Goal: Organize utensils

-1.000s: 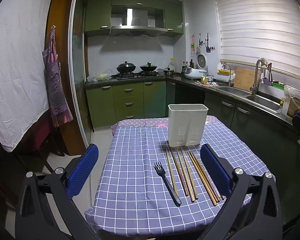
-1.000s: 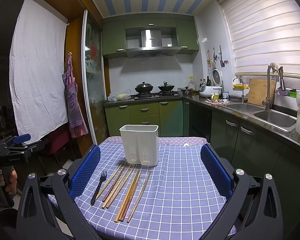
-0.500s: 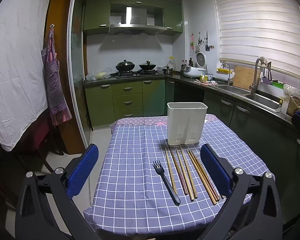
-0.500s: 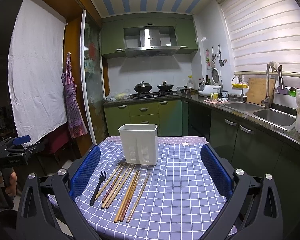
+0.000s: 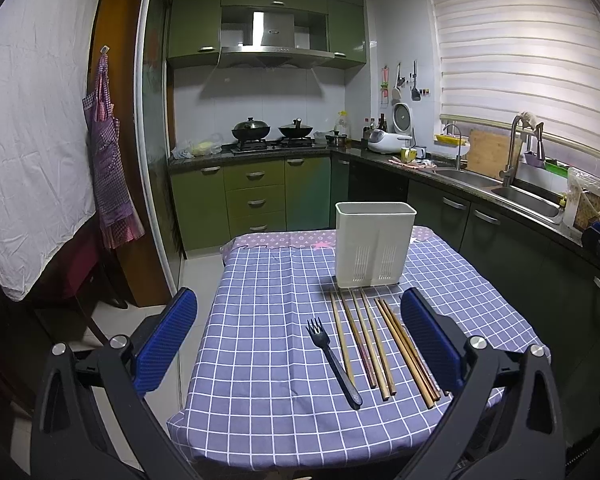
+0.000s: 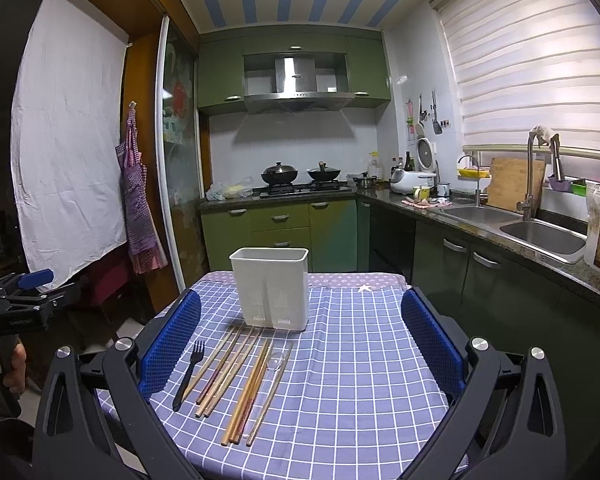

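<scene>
1. Utensils lie in a row on my checked counter (image 5: 260, 360), just in front of the white utensil holder (image 5: 374, 244), which stands upright and, as far as I can see, holds nothing.
2. Left hand-held gripper (image 5: 300, 344) is spread wide and holds nothing; the black fork (image 5: 334, 362) sits between its blue pads, right of centre, and the wooden chopsticks (image 5: 374, 344) run close to its right pad.
3. Right hand-held gripper (image 6: 300, 344) is equally wide and bare; from it the fork (image 6: 188, 374) and chopsticks (image 6: 236, 372) lie left of centre, near its left pad.
4. Long axes run roughly away from me toward the holder; the fork's tines point at it, handle toward me.
5. A clear spoon (image 6: 270, 372) lies among the rightmost chopsticks.
6. I judge the left one better placed for the fork, and I would close across its handle.
</scene>
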`<state>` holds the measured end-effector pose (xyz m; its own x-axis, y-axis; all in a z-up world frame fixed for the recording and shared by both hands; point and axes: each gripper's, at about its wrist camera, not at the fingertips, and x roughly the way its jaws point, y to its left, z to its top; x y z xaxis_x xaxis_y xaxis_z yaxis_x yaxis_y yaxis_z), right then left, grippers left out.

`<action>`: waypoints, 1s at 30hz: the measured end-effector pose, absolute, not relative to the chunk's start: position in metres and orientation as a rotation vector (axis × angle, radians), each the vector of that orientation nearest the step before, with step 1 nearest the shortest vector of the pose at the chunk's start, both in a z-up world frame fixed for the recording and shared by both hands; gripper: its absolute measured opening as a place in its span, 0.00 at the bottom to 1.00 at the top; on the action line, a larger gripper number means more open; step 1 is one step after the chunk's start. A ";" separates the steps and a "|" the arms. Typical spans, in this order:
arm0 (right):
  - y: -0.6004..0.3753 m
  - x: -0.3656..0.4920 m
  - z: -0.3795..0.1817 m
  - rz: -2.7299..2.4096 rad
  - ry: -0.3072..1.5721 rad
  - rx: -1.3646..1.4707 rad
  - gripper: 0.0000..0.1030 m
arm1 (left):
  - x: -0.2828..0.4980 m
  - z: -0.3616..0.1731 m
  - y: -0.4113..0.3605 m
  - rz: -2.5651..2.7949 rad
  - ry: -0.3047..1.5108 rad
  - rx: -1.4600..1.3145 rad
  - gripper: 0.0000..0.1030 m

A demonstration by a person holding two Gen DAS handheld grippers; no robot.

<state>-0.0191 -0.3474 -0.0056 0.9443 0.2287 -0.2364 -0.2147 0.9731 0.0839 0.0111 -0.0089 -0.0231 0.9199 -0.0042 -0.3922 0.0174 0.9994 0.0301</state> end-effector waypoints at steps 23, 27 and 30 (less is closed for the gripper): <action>-0.347 -0.018 -0.007 0.229 0.257 0.055 0.96 | 0.012 -0.023 -0.008 -0.020 0.426 0.035 0.95; -0.346 -0.017 -0.007 0.228 0.260 0.053 0.96 | 0.013 -0.022 -0.008 -0.019 0.431 0.036 0.95; -0.345 -0.017 -0.006 0.228 0.263 0.053 0.96 | 0.014 -0.022 -0.009 -0.019 0.434 0.037 0.95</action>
